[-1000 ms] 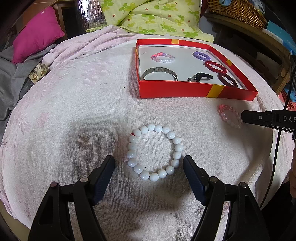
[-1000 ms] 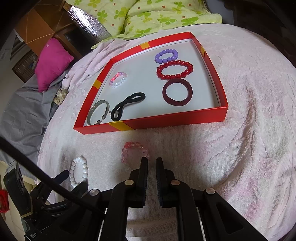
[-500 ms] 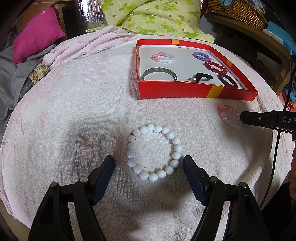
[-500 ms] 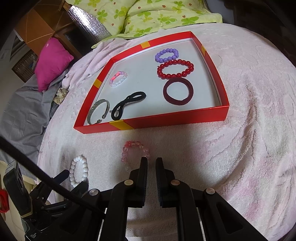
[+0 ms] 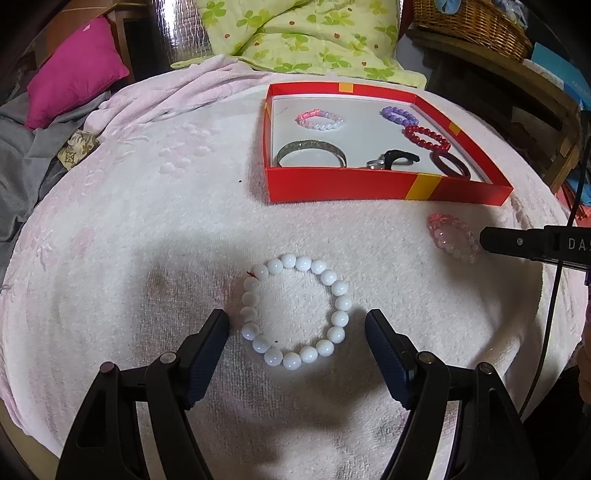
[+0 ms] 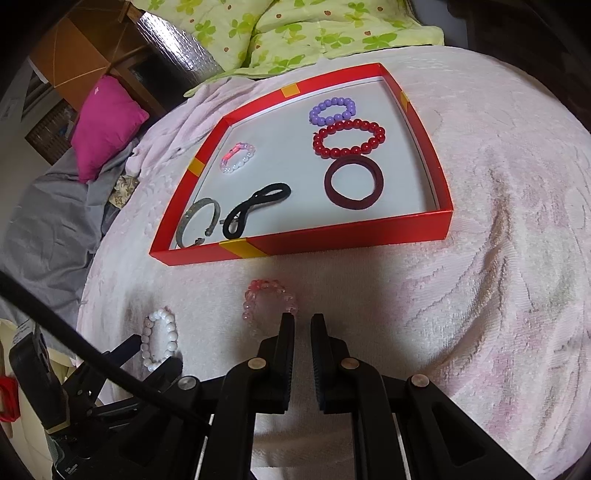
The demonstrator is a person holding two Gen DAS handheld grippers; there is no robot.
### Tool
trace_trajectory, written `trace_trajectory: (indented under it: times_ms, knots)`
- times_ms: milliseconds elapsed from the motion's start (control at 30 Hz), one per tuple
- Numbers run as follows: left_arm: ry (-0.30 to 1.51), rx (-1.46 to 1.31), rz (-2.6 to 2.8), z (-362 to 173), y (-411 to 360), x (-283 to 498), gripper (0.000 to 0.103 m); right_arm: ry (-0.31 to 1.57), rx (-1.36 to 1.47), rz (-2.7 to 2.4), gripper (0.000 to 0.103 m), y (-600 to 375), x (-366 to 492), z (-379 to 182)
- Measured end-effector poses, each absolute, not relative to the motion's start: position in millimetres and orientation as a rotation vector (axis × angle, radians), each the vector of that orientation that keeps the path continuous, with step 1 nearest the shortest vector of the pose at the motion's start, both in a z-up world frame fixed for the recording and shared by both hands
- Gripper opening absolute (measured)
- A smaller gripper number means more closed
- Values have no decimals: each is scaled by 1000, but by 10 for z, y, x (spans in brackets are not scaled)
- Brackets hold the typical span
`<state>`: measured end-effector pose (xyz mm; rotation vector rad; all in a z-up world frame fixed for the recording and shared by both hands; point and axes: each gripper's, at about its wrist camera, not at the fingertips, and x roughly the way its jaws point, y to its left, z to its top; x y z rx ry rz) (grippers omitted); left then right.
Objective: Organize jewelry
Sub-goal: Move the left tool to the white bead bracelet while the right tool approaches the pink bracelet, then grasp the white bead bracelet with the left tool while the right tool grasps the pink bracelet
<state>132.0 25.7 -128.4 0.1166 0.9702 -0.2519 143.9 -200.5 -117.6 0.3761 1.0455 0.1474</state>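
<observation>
A white bead bracelet [image 5: 294, 312] lies flat on the pink towel, and my left gripper [image 5: 297, 322] is open with a finger on each side of it. It also shows in the right wrist view [image 6: 159, 339]. A pale pink bead bracelet [image 6: 267, 302] lies in front of the red tray [image 6: 354, 240]; it also shows in the left wrist view [image 5: 453, 238]. My right gripper [image 6: 302, 322] is nearly shut and empty, its tips just behind that bracelet. The tray [image 5: 332, 184] holds several bracelets and a black hair tie [image 6: 255, 208].
A magenta cushion [image 5: 74, 85] and grey cloth [image 6: 48, 218] lie at the left. A green floral quilt [image 5: 303, 37] lies behind the tray. A wicker basket [image 5: 469, 26] stands at the back right. A black cable [image 5: 550, 325] hangs at the right.
The left gripper has edged slightly forward around the white bracelet. The right gripper has barely moved.
</observation>
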Motion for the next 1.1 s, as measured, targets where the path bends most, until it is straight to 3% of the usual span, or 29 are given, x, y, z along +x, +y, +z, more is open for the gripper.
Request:
trace_trajectory:
  times_ms: [67,133,300,433,500,567,633,800,900,933,967,1067,1100]
  knots:
    - [955,94,-272,-1260,275,1311,69,1044,377,146,10,-2019,1437,-1173]
    - [949,81,-294,-1246,284,1311,49,1041,379,144,10,-2031,1430,-1168]
    - [944,50,-361,-1233,276,1303,21,1047,407,160,10,-2075,1426,-1188]
    - [921,49,-385,-1188,277,1278,10,1049,413,168,10,-2075,1424,-1197]
    - [924,43,-393,-1189,282,1283,10,1053,411,173,11,-2058,1424,-1207]
    - [923,51,-395,-1186,271,1279,10,1054,404,173,21,-2027,1431,-1213]
    - [925,50,-399,-1186,265,1278,10,1047,399,175,25,-1990,1438,-1203]
    - [930,44,-399,-1185,266,1286,10,1025,355,140,26,-1898,1476,-1215]
    - [936,36,-387,-1188,286,1296,10,1003,304,125,26,-1829,1499,-1230]
    - [939,31,-380,-1187,293,1301,10,994,271,120,22,-1791,1498,-1228]
    - [943,27,-377,-1188,298,1307,11,984,237,109,11,-1765,1497,-1225]
    - [948,12,-378,-1177,301,1308,25,961,156,87,9,-1691,1481,-1215]
    - [942,12,-378,-1160,289,1297,41,954,146,82,9,-1683,1474,-1209]
